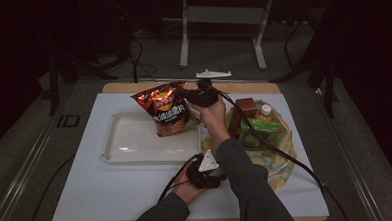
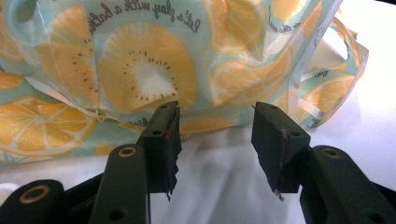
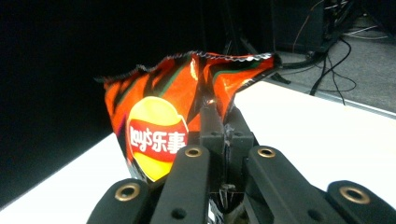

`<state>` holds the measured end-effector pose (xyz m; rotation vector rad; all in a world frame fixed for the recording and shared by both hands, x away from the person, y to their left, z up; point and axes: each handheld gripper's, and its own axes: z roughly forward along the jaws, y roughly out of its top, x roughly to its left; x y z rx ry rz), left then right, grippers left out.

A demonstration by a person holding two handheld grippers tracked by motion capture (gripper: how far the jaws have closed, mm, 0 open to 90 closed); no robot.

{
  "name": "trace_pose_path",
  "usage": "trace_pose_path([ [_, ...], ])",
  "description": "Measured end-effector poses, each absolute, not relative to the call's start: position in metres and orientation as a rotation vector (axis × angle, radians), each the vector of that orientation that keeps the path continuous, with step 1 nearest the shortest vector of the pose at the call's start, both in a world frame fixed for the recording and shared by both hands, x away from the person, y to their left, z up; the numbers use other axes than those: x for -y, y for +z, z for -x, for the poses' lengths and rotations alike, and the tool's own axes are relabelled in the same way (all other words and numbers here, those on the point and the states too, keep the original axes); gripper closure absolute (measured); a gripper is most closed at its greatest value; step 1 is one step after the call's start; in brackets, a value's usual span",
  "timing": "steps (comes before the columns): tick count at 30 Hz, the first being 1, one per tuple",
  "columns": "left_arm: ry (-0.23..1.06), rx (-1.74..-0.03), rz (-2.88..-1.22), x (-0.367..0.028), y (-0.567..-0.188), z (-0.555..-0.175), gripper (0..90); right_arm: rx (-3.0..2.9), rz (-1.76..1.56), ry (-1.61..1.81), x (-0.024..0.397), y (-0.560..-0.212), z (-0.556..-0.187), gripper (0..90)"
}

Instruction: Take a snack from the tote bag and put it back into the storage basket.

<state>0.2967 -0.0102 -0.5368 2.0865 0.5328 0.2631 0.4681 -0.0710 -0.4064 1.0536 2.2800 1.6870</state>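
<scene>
Over the white tray (image 1: 116,144), the chip bag (image 1: 166,108) is hanging in the air, and you are pinching it by its crimped top edge with your right gripper (image 1: 187,95), jaws clamped tight on the foil so that it dangles freely, probably for setting down in the tray. Nearer you, your left gripper (image 1: 217,165) is resting with its jaws parted and empty, pointing at the fruit-print bag (image 2: 140,70), seemingly waiting beside the drinks and packets inside.

Chip bag (image 1: 168,107) above white tray (image 1: 135,150)
</scene>
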Motion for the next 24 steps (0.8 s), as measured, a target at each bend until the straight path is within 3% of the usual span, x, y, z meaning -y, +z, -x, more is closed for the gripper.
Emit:
trace_pose_path([
  [24,0.259,-0.534,-2.079,0.009,-0.537,-0.297,51.4,-2.31,-1.057,1.569,0.069,-0.425,-0.476,89.4],
])
